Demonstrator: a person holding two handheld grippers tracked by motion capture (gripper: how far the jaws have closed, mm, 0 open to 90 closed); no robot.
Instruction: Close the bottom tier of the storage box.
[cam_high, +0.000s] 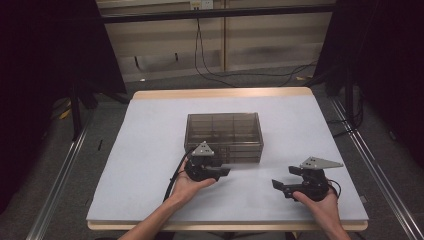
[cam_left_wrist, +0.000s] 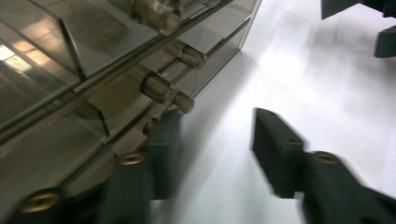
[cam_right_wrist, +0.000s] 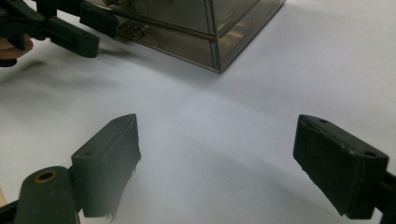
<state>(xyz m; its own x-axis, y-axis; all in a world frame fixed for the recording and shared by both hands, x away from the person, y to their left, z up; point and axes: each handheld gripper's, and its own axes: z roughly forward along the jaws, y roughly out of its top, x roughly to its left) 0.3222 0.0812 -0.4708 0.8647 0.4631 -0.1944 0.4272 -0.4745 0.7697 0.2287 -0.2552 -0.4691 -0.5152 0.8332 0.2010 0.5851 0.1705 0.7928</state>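
Observation:
A smoky clear drawer box (cam_high: 224, 136) stands at the middle of the table. Its front faces me, with round knobs (cam_left_wrist: 166, 91) on the drawers. My left gripper (cam_high: 223, 171) lies at the box's front left corner, pointing right, and is open. In the left gripper view its jaws (cam_left_wrist: 217, 149) are apart over bare mat, the left one close against the lowest drawer front. My right gripper (cam_high: 285, 177) hovers low to the right of the box, well apart from it, and is open wide with nothing between its fingers (cam_right_wrist: 112, 158). The box corner (cam_right_wrist: 217, 46) lies ahead of it.
A white mat (cam_high: 150, 150) covers the table, with a wooden edge (cam_high: 220, 93) at the far side. Dark curtains hang at both sides. Cables (cam_high: 210, 70) trail on the floor behind, and metal rails (cam_high: 372, 165) run beside the table.

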